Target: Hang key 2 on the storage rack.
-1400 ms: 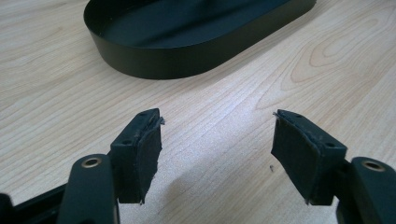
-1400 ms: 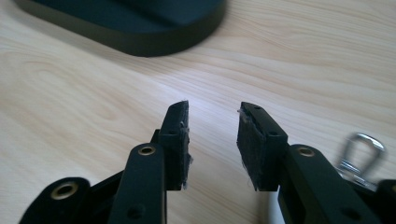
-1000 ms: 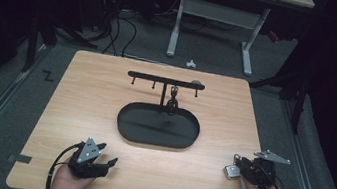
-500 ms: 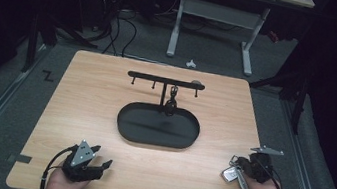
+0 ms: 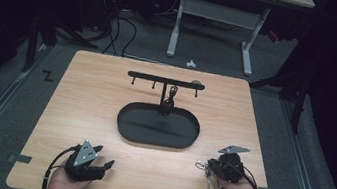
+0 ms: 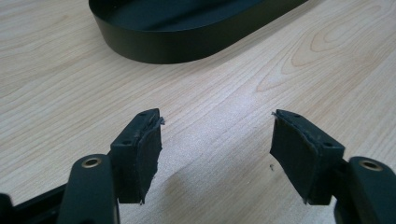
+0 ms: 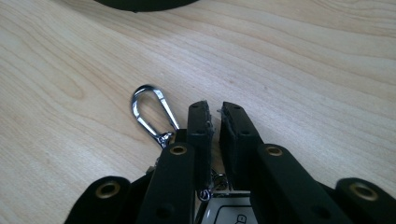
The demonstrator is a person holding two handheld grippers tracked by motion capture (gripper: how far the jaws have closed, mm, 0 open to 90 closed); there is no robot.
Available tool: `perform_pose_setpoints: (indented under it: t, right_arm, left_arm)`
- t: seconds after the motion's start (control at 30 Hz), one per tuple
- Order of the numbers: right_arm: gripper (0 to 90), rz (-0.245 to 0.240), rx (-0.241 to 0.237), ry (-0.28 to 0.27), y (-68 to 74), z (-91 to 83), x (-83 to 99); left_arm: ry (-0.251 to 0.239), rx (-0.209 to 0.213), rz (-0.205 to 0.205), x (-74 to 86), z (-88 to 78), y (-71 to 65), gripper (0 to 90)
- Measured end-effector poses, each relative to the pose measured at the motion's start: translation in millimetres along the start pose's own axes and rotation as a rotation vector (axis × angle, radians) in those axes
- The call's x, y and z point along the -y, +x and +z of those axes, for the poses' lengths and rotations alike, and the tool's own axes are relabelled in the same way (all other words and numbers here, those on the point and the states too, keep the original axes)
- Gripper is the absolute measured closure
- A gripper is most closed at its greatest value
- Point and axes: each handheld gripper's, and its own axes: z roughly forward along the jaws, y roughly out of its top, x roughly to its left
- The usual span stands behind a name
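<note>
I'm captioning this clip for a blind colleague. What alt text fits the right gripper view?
The right gripper points along a light wooden table, its two black jaws nearly closed on the chain of a key set. A silver carabiner clip lies on the wood just left of the jaws, and the rim of a black tray shows at the top edge.

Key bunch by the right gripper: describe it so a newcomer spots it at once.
Start at the black oval tray mid-table, then go to the near right corner, where the right gripper sits. The key bunch lies under its nearly closed jaws: a shiny silver snap clip on the bare wood, unlike the dark bunch hanging on the rack.
</note>
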Motion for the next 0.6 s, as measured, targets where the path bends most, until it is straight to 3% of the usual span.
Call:
perform_pose_setpoints:
  t: [0.17,0.27,0.43,0.53,0.6]
  right_arm:
    - [74.5,0.008,-0.011,-0.031,1.1,-8.8,-0.5]
    - [66.0,-0.018,-0.047,-0.05,3.8,-11.0,-1.5]
    - [55.2,-0.026,-0.073,-0.018,8.5,-2.1,-1.3]
    - [54.1,-0.044,-0.066,-0.006,9.8,2.6,0.4]
    - [58.7,-0.06,-0.06,0.004,10.3,1.7,0.4]
  left_arm:
    - [-0.004,-0.003,0.001,-0.6,-1.0,1.5,33.8]
    - [-0.006,-0.002,-0.002,-0.5,-1.2,2.5,33.8]
    - [-0.007,-0.001,-0.003,-0.7,-1.6,2.9,33.8]
    - [-0.008,-0.002,-0.001,-0.7,-1.7,2.5,33.9]
    - [-0.007,-0.001,0.0,-0.8,-1.3,2.2,33.9]
